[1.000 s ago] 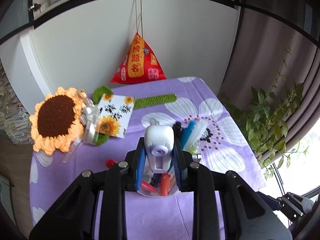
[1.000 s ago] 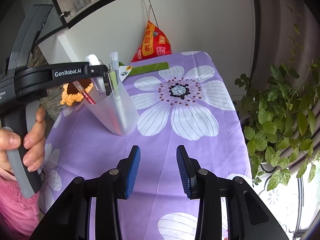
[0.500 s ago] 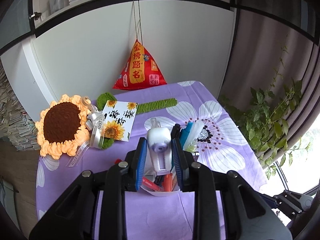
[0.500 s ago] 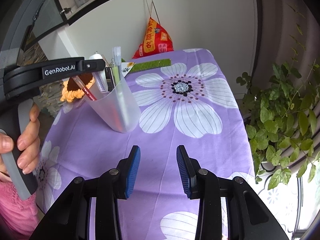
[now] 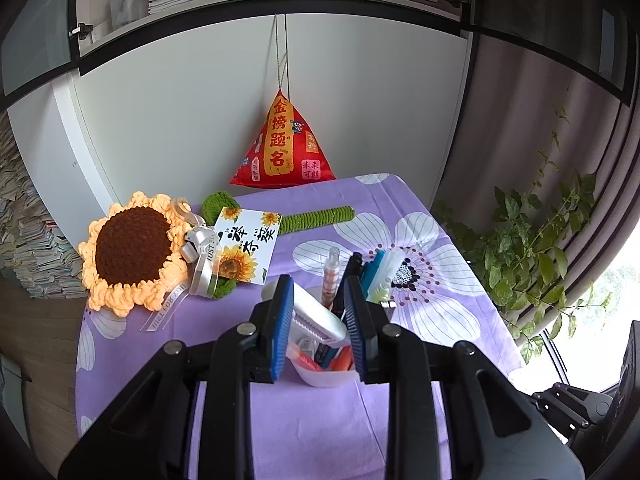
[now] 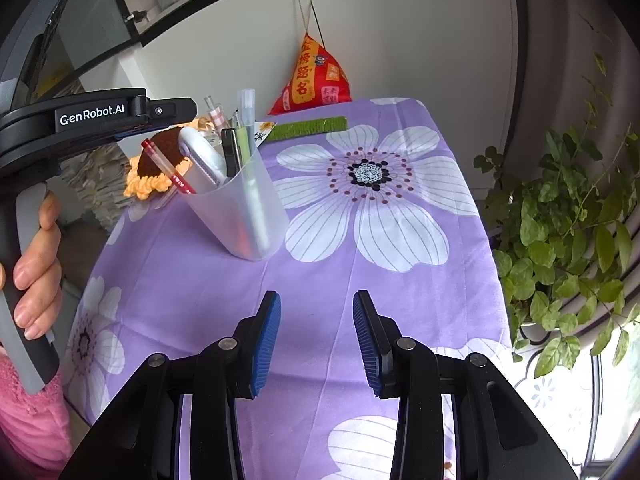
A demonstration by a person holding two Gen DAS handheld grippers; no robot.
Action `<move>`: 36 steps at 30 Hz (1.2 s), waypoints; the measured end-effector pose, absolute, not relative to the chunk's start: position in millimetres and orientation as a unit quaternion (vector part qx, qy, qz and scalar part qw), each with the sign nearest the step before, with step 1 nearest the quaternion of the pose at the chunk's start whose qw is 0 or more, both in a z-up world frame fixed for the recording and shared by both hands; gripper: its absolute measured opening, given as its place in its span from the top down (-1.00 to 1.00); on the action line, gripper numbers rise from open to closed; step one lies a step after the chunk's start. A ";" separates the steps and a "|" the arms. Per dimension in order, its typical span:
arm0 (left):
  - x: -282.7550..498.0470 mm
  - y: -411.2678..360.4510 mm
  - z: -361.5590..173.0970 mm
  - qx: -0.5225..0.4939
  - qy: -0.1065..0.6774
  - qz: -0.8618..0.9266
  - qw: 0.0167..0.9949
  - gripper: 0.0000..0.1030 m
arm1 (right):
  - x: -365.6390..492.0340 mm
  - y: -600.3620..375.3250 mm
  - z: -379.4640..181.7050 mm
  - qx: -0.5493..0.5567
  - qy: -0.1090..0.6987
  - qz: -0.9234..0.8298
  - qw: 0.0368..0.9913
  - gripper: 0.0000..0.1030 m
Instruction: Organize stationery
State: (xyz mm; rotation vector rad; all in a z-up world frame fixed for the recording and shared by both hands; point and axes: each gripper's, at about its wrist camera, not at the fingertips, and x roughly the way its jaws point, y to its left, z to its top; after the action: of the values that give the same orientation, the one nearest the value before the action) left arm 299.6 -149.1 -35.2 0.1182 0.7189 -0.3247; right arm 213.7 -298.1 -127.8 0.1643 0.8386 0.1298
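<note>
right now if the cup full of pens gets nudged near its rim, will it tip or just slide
Probably tip. The cup is tall, narrows to a small base and looks like thin, light plastic. The pens and white tool stick out above the rim and lean left, so the weight sits high. The cloth may resist sliding.

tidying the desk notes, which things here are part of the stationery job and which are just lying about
Part of the job:
- translucent pen cup
- white correction tape, dropped in the cup
- red pen and other pens in the cup
- left hand-held gripper

Lying about:
- crochet sunflower
- sunflower card
- red pouch
- potted plant
</note>
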 end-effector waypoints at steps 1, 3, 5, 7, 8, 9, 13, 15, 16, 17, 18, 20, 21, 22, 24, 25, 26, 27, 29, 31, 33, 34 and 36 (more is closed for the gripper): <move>298.1 -148.5 -34.9 0.057 0.350 -0.158 0.921 0.51 | 213.3 -297.4 -127.5 0.079 0.406 0.063 0.908 0.27; 293.4 -145.6 -34.2 0.055 0.351 -0.160 0.921 0.51 | 212.5 -295.8 -126.7 0.077 0.405 0.063 0.909 0.27; 288.7 -143.1 -33.2 0.052 0.350 -0.164 0.921 0.52 | 211.6 -294.2 -125.8 0.075 0.404 0.064 0.909 0.27; 280.8 -141.0 -31.1 0.052 0.345 -0.164 0.923 0.50 | 210.7 -292.4 -124.5 0.074 0.403 0.064 0.910 0.27; 277.7 -140.4 -30.5 0.054 0.343 -0.163 0.923 0.42 | 210.0 -291.2 -123.6 0.072 0.403 0.065 0.910 0.27; 275.2 -139.8 -30.0 0.056 0.341 -0.162 0.924 0.38 | 209.5 -290.0 -122.9 0.071 0.402 0.065 0.910 0.27; 260.0 -135.0 -27.4 0.061 0.327 -0.162 0.929 0.33 | 206.4 -283.6 -119.1 0.064 0.399 0.067 0.912 0.27; 252.8 -133.1 -25.8 0.064 0.320 -0.161 0.931 0.17 | 204.3 -280.3 -117.1 0.060 0.397 0.068 0.913 0.27; 248.0 -131.8 -24.5 0.067 0.313 -0.160 0.934 0.12 | 203.1 -278.7 -115.8 0.058 0.396 0.068 0.914 0.27; 243.3 -130.4 -23.0 0.071 0.305 -0.157 0.937 0.05 | 202.0 -277.3 -114.6 0.056 0.395 0.068 0.915 0.27; 238.0 -129.0 -21.7 0.076 0.297 -0.153 0.940 0.00 | 201.2 -276.0 -113.2 0.055 0.394 0.068 0.915 0.26; 228.6 -125.3 -20.6 0.082 0.285 -0.147 0.944 -0.08 | 198.1 -272.4 -110.9 0.051 0.391 0.068 0.916 0.26; 222.8 -122.9 -20.5 0.084 0.280 -0.143 0.945 -0.15 | 196.8 -270.7 -109.9 0.049 0.390 0.068 0.917 0.26; 218.2 -120.0 -20.9 0.086 0.277 -0.142 0.946 -0.19 | 195.1 -268.7 -108.8 0.047 0.389 0.068 0.918 0.26; 209.4 -114.6 -22.4 0.088 0.273 -0.140 0.948 -0.32 | 192.5 -264.9 -106.2 0.042 0.386 0.068 0.919 0.26; 204.9 -112.0 -23.2 0.089 0.272 -0.139 0.948 -0.33 | 190.8 -263.0 -104.2 0.040 0.384 0.068 0.920 0.26; 201.1 -109.8 -23.7 0.090 0.271 -0.137 0.949 -0.35 | 188.7 -261.3 -101.7 0.039 0.380 0.067 0.922 0.26; 199.0 -108.3 -24.0 0.090 0.270 -0.136 0.949 -0.37 | 186.7 -259.9 -99.4 0.038 0.377 0.065 0.923 0.26; 191.8 -102.1 -23.5 0.090 0.266 -0.132 0.951 -0.42 | 182.3 -256.6 -93.3 0.035 0.367 0.062 0.927 0.26; 185.5 -94.6 -20.9 0.085 0.262 -0.125 0.953 -0.47 | 178.3 -252.9 -87.3 0.031 0.360 0.060 0.931 0.26; 181.0 -89.0 -18.9 0.077 0.260 -0.120 0.955 -0.54 | 172.9 -249.3 -81.2 0.024 0.351 0.057 0.934 0.26; 177.9 -84.5 -17.0 0.072 0.259 -0.117 0.956 -0.57 | 169.3 -247.2 -77.9 0.021 0.346 0.054 0.936 0.26; 172.9 -79.7 -14.5 0.068 0.255 -0.111 0.958 -0.71 | 162.7 -244.5 -71.8 0.016 0.337 0.051 0.940 0.26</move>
State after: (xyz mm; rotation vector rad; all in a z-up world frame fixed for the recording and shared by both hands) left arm 172.9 -79.7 -14.5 0.1383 0.5174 -0.2250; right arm 162.7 -244.5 -71.8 0.0336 0.6888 0.1042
